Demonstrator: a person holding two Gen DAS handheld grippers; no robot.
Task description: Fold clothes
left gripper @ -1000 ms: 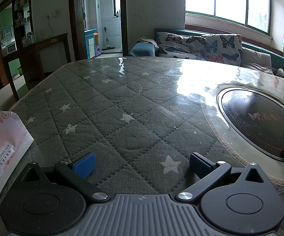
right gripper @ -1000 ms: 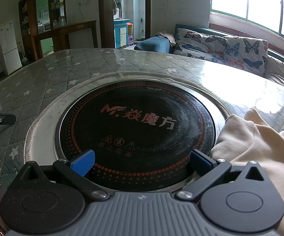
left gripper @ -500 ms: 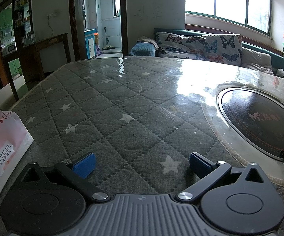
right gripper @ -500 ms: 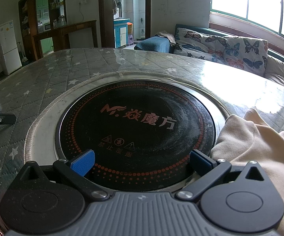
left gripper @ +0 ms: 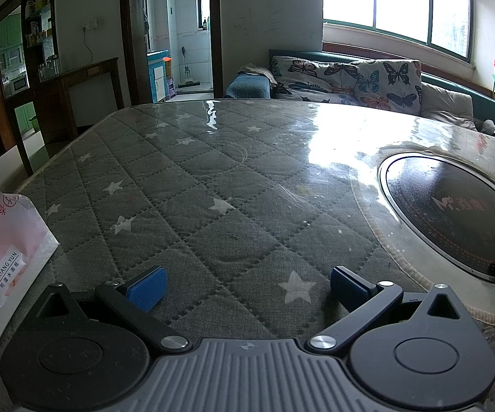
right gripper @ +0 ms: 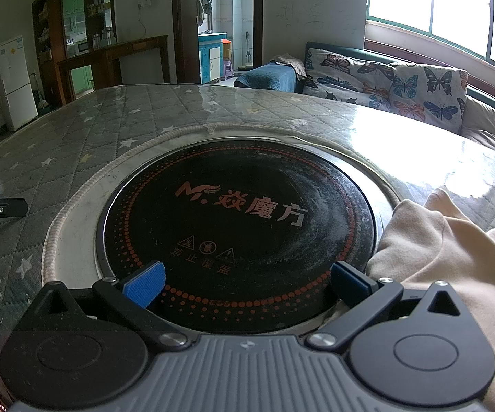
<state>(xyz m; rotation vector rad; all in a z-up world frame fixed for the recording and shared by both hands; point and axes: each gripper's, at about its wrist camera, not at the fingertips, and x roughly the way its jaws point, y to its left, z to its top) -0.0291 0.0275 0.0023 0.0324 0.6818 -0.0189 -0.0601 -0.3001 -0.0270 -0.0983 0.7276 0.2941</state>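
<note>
Nothing has moved: our left claw (left gripper: pixel 245 283) and right claw (right gripper: pixel 245 279) stay spread and empty above the desk (left gripper: pixel 213 185), beige garment (right gripper: pixel 453 257) just right.

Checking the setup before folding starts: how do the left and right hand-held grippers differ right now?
The left hand-held gripper sits over the bare star-quilted table cover; the right hand-held gripper sits over the black round cooktop. The beige garment lies right beside the right one's fingers, while the left one has no clothing near it, only a pink-and-white bag off to its side. Both are open and hold nothing.
</note>
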